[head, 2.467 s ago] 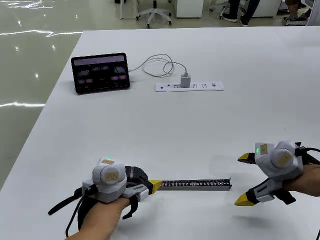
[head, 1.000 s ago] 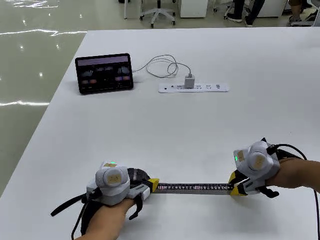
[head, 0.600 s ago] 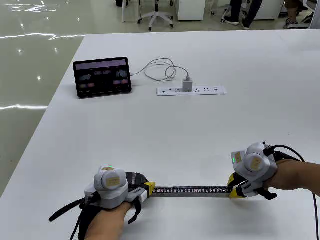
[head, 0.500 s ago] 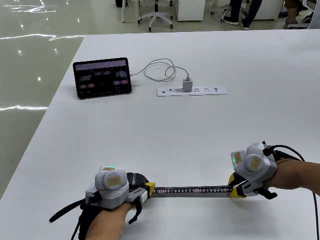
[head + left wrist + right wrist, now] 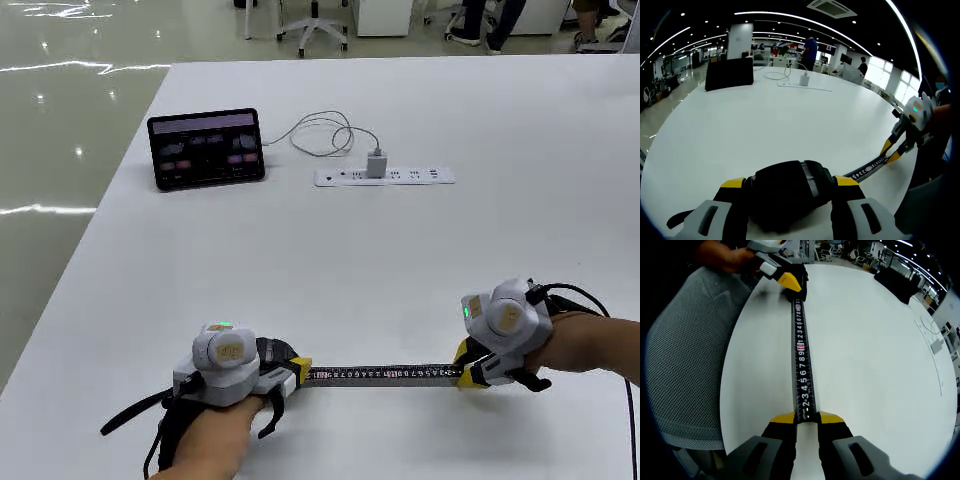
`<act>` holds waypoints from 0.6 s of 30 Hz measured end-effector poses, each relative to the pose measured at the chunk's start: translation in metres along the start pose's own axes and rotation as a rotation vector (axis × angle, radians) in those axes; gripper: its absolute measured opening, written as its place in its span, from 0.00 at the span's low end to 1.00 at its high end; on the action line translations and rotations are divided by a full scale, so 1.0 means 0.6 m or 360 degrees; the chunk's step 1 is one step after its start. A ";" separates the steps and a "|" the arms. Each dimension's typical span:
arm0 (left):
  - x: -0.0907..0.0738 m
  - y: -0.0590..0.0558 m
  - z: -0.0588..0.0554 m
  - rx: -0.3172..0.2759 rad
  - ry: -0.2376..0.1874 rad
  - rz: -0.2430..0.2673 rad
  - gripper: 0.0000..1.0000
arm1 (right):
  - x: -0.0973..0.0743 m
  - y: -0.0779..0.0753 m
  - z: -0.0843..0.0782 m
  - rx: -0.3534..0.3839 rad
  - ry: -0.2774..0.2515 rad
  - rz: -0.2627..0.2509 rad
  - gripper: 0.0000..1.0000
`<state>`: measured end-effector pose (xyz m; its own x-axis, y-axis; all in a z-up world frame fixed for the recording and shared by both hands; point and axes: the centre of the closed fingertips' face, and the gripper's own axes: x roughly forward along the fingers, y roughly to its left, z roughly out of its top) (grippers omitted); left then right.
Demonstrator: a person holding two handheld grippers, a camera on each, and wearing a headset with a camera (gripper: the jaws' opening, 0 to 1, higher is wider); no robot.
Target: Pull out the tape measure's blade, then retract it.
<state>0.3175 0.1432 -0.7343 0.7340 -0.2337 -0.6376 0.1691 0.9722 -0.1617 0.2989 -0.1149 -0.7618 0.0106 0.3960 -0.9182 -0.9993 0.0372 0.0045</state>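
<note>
A black tape measure case (image 5: 787,192) sits between the yellow-tipped jaws of my left gripper (image 5: 292,372), which is shut on it near the table's front edge. Its dark blade (image 5: 385,375) with white numbers runs flat along the table to the right. My right gripper (image 5: 464,374) is shut on the blade's end; in the right gripper view the blade (image 5: 801,365) stretches from my jaws (image 5: 806,417) to the case (image 5: 799,276). In the left gripper view the right gripper (image 5: 892,150) pinches the blade tip at the far right.
A dark tablet (image 5: 205,147) stands at the back left of the white table (image 5: 400,260). A white power strip (image 5: 385,176) with a plugged charger and a looped cable (image 5: 325,132) lies behind the middle. The table's front edge is close to both grippers.
My right gripper, open and off the blade 2.5 s ago, has moved left and shut on the blade's end. Since 1 s ago both grippers have held their places.
</note>
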 end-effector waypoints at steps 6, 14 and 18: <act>0.000 0.001 0.000 0.0001 0.0000 0.0001 0.63 | 0.002 -0.001 0.003 -0.0005 -0.0005 0.0000 0.11; 0.001 0.001 0.001 0.0002 -0.0003 -0.0004 0.63 | 0.004 -0.002 0.010 0.0001 -0.0016 -0.0003 0.11; 0.000 0.000 0.001 0.0001 0.0000 -0.0004 0.63 | 0.006 -0.002 0.014 -0.0004 -0.0023 -0.0004 0.11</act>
<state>0.3181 0.1434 -0.7341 0.7335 -0.2364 -0.6372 0.1714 0.9716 -0.1632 0.3006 -0.1058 -0.7618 0.0137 0.4092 -0.9123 -0.9993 0.0362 0.0012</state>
